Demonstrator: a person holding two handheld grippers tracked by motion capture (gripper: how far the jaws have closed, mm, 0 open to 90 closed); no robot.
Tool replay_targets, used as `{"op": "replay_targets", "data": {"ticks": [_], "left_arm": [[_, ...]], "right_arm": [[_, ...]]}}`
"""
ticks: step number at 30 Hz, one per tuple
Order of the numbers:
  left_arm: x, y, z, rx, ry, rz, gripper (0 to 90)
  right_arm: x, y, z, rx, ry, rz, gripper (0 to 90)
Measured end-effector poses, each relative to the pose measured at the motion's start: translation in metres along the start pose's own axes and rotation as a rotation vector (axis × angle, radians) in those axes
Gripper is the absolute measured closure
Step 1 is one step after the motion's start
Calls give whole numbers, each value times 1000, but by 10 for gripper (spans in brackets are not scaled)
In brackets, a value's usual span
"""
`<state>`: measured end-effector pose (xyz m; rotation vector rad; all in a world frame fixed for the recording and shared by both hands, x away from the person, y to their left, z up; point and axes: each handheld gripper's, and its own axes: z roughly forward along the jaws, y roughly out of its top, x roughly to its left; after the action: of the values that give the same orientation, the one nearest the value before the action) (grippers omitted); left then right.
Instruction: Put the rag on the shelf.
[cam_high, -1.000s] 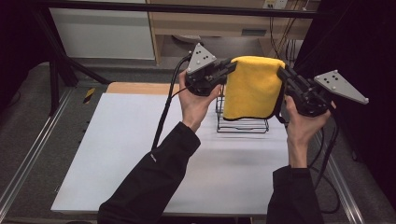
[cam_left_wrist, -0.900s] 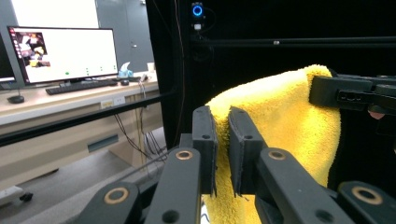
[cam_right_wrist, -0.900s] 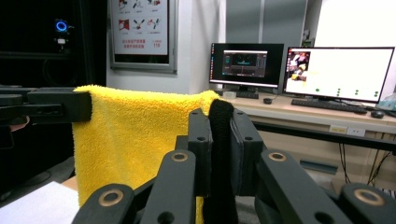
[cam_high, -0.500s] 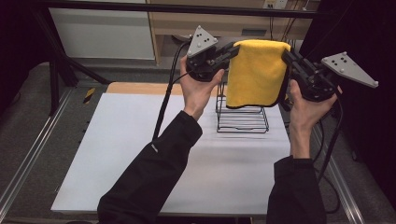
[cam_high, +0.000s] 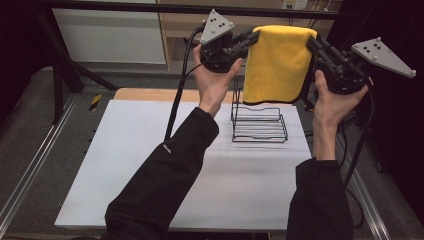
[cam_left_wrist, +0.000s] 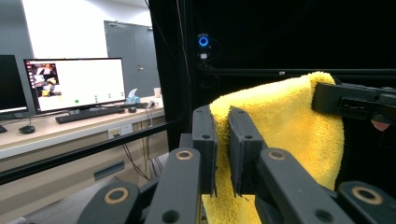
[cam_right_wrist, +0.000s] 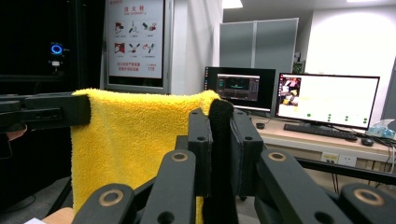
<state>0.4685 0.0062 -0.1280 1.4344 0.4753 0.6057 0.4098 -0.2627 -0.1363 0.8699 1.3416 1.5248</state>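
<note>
the left hand-held gripper (cam_high: 248, 40) has its jaws closed on the upper left corner of a yellow towel (cam_high: 277, 65), the cloth pinched tight between them. the right hand-held gripper (cam_high: 314, 44) is clamped the same way on the upper right corner, with the towel's dark edge caught between its jaws. the towel is stretched between the two hand-held grippers, its top edge running level from one to the other and the rest hanging freely below them. beneath the hanging cloth, well apart from it, a black wire rack (cam_high: 258, 121) stands on the white surface (cam_high: 150, 165). both hands are raised above the surface, wrists bent upward.
</note>
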Motion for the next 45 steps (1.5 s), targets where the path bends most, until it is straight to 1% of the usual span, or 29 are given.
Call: {"op": "replay_targets", "data": {"ticks": [2, 5, 9, 14, 17, 22, 26, 28, 30, 32, 35, 39, 42, 45], "left_arm": [[2, 2, 2, -6, 2, -1, 825], [5, 5, 5, -9, 6, 7, 825], [9, 8, 9, -18, 10, 1, 824], [12, 11, 15, -13, 18, 22, 825], [16, 13, 19, -9, 21, 7, 825], [21, 16, 24, 2, 40, 22, 825], [27, 18, 28, -5, 39, 6, 824], [30, 19, 31, -1, 42, 17, 824], [32, 18, 32, -2, 45, 34, 824], [33, 16, 34, -3, 48, 41, 824], [38, 11, 37, 1, 43, 30, 824], [42, 4, 41, 17, 55, 51, 825], [48, 0, 44, 22, 66, 36, 825], [52, -3, 44, 35, 66, 47, 825]], "right_arm": [[-1, 3, 3, -4, 0, -3, 812], [-3, 6, 7, -12, 0, 2, 812], [-5, 8, 13, -17, -4, 4, 812], [-8, 12, 19, -19, -10, -6, 812], [-10, 13, 24, -26, -9, -6, 812], [-12, 13, 33, -20, -10, -7, 812], [-14, 14, 40, -22, -7, -6, 812], [-15, 15, 44, -18, -9, -15, 812], [-16, 15, 47, -18, -10, -17, 812], [-17, 15, 49, -17, -11, -24, 812], [-19, 12, 54, -5, -11, -27, 811], [-21, 6, 58, 0, -6, -27, 811], [-22, 1, 66, 13, -3, -24, 811], [-22, -4, 70, 19, 7, -25, 811]]}}
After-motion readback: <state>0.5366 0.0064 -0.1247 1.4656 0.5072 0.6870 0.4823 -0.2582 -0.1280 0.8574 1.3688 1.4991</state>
